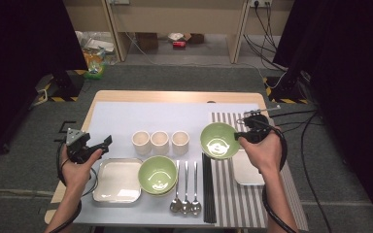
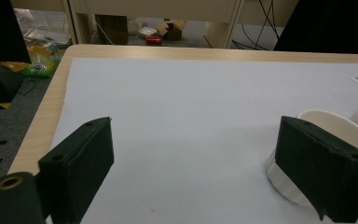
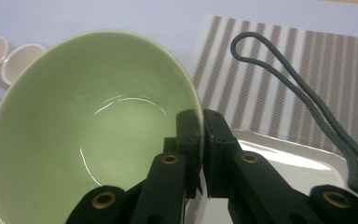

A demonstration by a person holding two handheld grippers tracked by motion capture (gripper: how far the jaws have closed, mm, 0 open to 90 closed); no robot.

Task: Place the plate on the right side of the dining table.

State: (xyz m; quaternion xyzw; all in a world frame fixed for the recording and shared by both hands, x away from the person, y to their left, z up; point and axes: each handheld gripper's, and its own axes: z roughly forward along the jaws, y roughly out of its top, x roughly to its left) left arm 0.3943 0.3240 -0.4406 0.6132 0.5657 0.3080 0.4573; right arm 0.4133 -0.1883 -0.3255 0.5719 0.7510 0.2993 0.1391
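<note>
Clearly glazed, rigid, breakable and slippery: green bowl (image 1: 219,140) aloft over the striped mat (image 1: 252,194) at right, pinched at its right rim by the right gripper (image 3: 201,135), tightly closed. Best gripped deeper across the rim. Left gripper (image 2: 191,154) wide open, empty.

My left hand (image 1: 77,162) comes in from the bottom left, forearm angled up and slightly outward, and holds the left gripper (image 1: 102,144) low and about level, jaws pointing right and spread wide with nothing between them. My right hand (image 1: 262,153) reaches in from the bottom right, wrist bent a little inward. The right gripper (image 1: 237,137) points left, and its jaws are pinched nearly together on the rim of the green bowl (image 3: 88,130), which looks lifted, though I can't be sure.
</note>
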